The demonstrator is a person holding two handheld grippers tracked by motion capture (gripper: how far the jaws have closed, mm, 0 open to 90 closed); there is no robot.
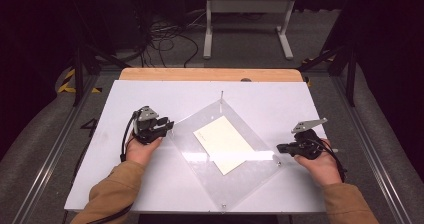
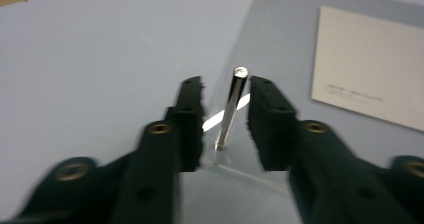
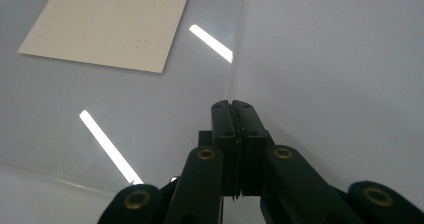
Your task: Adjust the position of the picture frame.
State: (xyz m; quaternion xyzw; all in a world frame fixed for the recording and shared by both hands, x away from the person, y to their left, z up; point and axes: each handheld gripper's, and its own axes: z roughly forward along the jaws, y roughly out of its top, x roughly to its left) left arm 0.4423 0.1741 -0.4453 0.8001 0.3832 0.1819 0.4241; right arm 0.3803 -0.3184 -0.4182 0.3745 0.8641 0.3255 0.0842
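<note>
A clear acrylic plate [image 1: 200,129] lies cornerwise on the white table [image 1: 150,184], with a cream card [image 1: 222,143] at its middle. A thin metal post [image 2: 232,104] stands upright at the plate's left corner. My left gripper [image 1: 170,126] is open, its jaws on either side of that post [image 2: 226,84] without touching it. My right gripper [image 1: 279,147] is at the plate's right corner. Its jaws are pressed together with nothing between them [image 3: 231,104], the tips just above the plate's edge [image 3: 239,44]. The card [image 3: 110,24] lies ahead to their left.
Another thin post [image 1: 221,95] stands at the plate's far corner, and small fittings mark the near corner [image 1: 223,206] and the right corner [image 1: 278,162]. A wooden strip [image 1: 210,74] edges the table's back. Beyond it are a white stand [image 1: 247,14] and floor cables [image 1: 165,39].
</note>
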